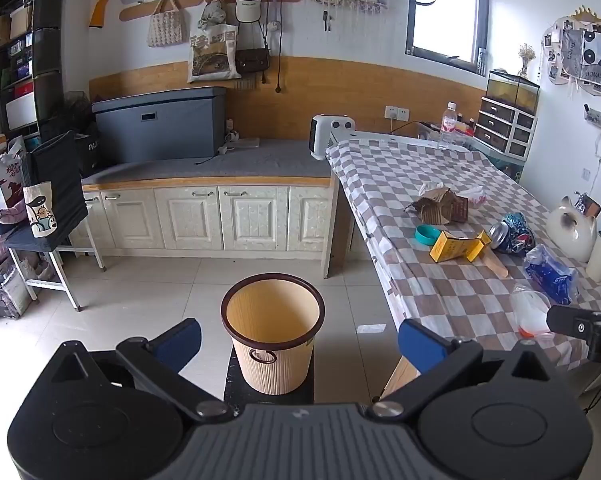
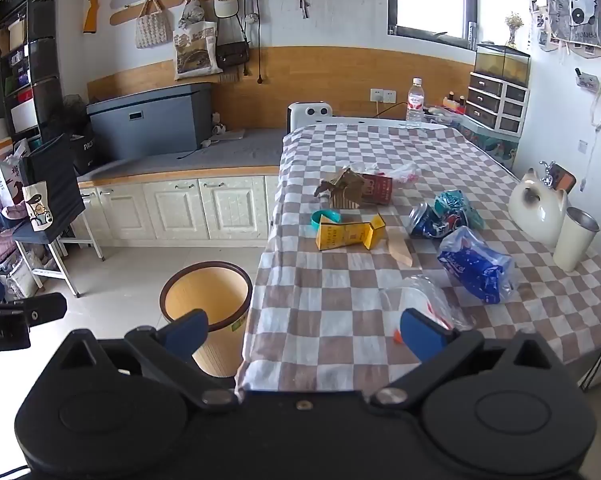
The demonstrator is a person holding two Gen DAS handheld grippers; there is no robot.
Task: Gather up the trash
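Checked tablecloth table (image 2: 340, 320) with yellow carton (image 2: 342, 235), crushed can (image 2: 430, 222), blue wrapper (image 2: 474, 266)

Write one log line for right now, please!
stage: start | left gripper: open, empty | right gripper: open, empty | bin: empty, on floor | trash: on table

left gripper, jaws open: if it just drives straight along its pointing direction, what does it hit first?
Most likely the beige trash bin: it sits centred between the open left gripper fingers, on the floor beside the checkered table. Nothing shows in between, though depth is hard to judge through the fisheye.
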